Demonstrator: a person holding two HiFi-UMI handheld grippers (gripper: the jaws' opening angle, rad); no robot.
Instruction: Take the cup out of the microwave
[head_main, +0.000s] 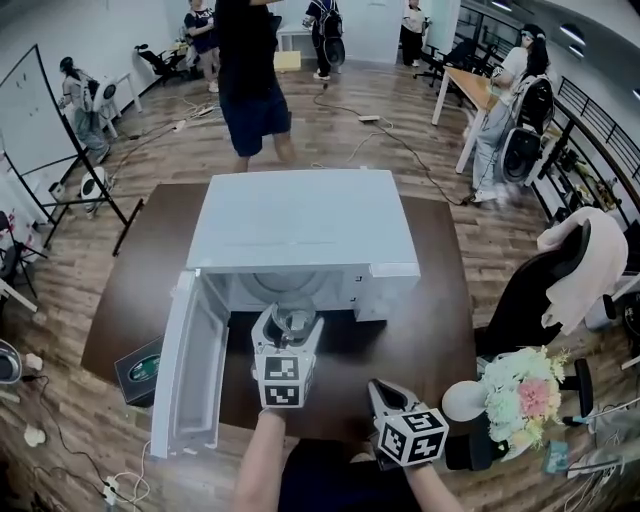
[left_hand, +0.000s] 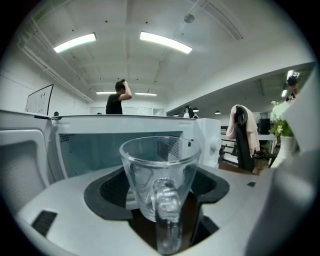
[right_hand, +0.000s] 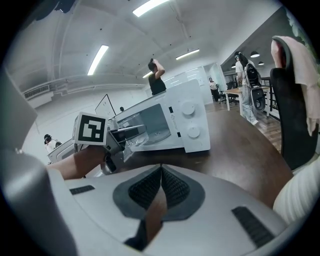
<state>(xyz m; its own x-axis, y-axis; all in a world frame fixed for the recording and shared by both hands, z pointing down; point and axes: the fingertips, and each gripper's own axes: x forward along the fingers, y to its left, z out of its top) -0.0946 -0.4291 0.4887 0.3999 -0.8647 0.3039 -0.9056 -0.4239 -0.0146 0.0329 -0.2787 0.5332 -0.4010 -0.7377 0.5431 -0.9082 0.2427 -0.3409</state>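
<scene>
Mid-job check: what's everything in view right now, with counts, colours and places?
microwave: one, white, centre of table, door open to the left
table: one, dark brown, under microwave
glass cup: one, clear, before the microwave's opening, in left hand-held gripper
box: one, dark green, table's left edge
flowers: one bunch, white and pink, head view's lower right
chair: one, black, pale garment over it, right of table
people: several, background
left hand-held gripper: one, white, shut on glass cup
right hand-held gripper: one, white, shut, empty
</scene>
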